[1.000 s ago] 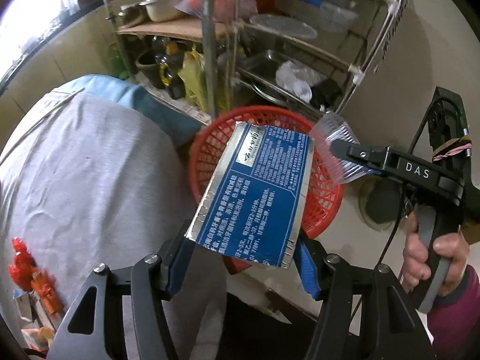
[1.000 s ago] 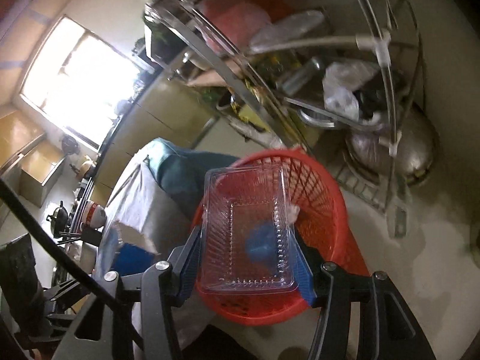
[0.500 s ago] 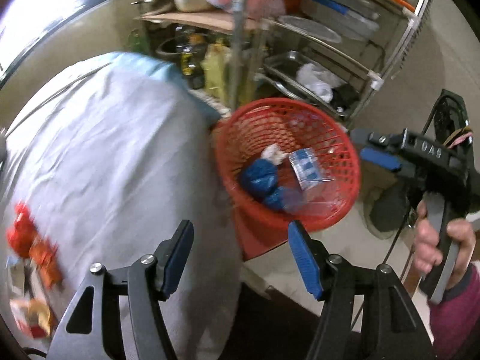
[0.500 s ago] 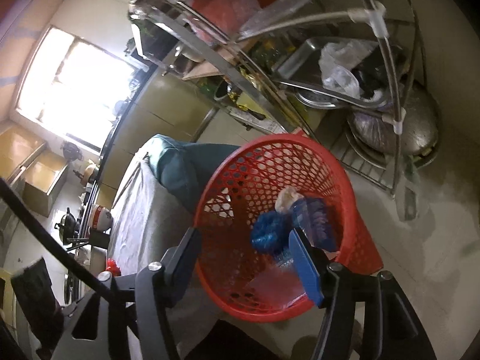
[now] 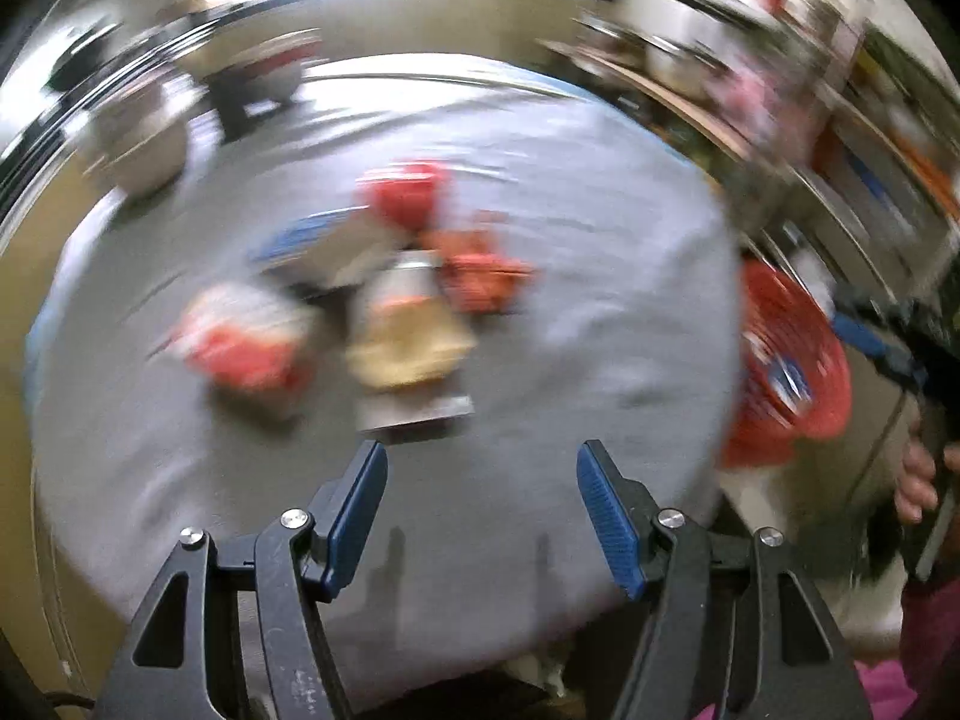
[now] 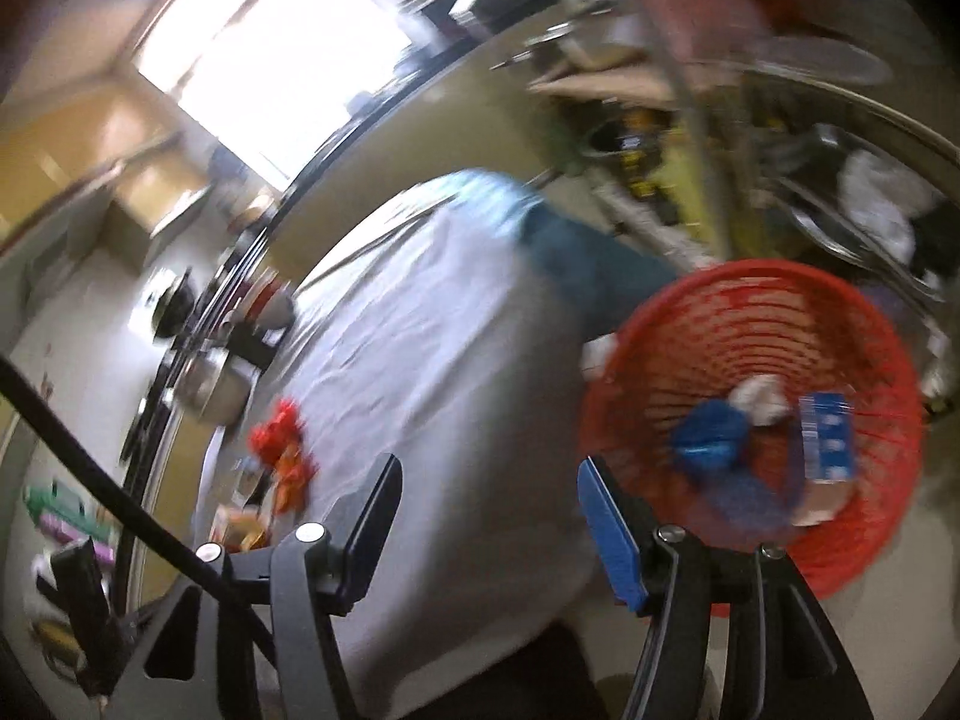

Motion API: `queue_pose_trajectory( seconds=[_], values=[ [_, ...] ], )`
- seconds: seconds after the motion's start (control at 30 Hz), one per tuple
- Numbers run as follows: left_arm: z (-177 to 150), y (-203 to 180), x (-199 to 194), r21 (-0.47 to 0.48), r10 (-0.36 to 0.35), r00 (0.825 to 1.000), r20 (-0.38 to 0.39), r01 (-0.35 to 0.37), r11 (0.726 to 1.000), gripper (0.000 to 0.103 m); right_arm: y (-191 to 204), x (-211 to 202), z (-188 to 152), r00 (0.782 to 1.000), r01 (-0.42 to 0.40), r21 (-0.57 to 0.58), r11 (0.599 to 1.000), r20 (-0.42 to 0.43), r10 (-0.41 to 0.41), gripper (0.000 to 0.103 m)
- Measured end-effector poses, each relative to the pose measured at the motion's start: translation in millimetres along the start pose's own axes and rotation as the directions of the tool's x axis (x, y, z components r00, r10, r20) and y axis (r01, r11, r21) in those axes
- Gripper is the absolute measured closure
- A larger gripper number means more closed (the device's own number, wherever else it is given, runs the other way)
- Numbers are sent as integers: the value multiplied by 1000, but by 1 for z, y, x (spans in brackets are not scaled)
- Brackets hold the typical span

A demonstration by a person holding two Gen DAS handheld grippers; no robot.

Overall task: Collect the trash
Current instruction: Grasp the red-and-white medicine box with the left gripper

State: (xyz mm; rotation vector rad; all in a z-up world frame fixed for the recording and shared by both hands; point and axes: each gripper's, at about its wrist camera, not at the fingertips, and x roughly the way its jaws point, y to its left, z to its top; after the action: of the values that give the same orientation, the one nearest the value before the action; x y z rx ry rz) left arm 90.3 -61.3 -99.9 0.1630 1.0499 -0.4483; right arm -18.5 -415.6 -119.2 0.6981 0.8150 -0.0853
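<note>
Left gripper (image 5: 482,510): jaws apart, empty, over bare grey cloth (image 5: 570,240).
Right gripper (image 6: 489,516): jaws apart, empty; they opened further within the last second.
Trash (image 5: 408,330): blurred wrappers grouped mid-table, just ahead of the left jaws.
Basket (image 6: 750,414): red, beside the table's right edge, holding a blue carton (image 6: 828,444) and a blue wad.
Open room: bare cloth rings the wrappers.

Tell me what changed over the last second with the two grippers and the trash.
Both let go: the blue carton and the clear tray now lie in the red basket. The left gripper swung back over the table's wrappers; the right gripper, jaws opened, pulled away. The basket stayed put.
</note>
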Motion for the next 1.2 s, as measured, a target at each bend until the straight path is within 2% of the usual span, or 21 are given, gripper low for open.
queue_pose_trajectory(
  seconds=[0.17, 0.33, 0.53, 0.63, 0.73, 0.83, 0.93, 1.0, 1.2],
  values=[
    [-11, 84, -13, -196, 72, 997, 27, -66, 978, 36, 75, 39, -18, 994, -54, -162, 985, -99, 39, 39],
    [-16, 126, -21, -309, 81, 996, 45, -63, 949, 36, 145, 72, -34, 979, -143, -277, 950, -181, 95, 39],
    [6, 145, -10, -381, 15, 999, 42, 2, 924, 35, 202, 112, -29, 964, -195, -346, 918, -241, 114, 39],
    [26, 149, -2, -427, -54, 998, 40, 66, 902, 35, 226, 133, -22, 953, -233, -365, 901, -270, 137, 39],
    [44, 149, 11, -457, -89, 996, 24, 90, 885, 30, 236, 150, -14, 949, -244, -357, 902, -281, 146, 39],
    [58, 144, 31, -481, -98, 995, -7, 83, 873, 30, 235, 158, -7, 945, -258, -306, 916, -277, 174, 39],
    [64, 140, 53, -491, -106, 993, -60, 63, 869, 30, 227, 156, -5, 951, -247, -305, 920, -260, 170, 39],
    [64, 136, 65, -498, -108, 990, -87, 50, 866, 30, 223, 156, -5, 954, -238, -309, 921, -252, 162, 46],
    [67, 133, 83, -512, -84, 990, -114, 14, 859, 30, 207, 158, -9, 954, -225, -294, 929, -259, 149, 52]
  ],
)
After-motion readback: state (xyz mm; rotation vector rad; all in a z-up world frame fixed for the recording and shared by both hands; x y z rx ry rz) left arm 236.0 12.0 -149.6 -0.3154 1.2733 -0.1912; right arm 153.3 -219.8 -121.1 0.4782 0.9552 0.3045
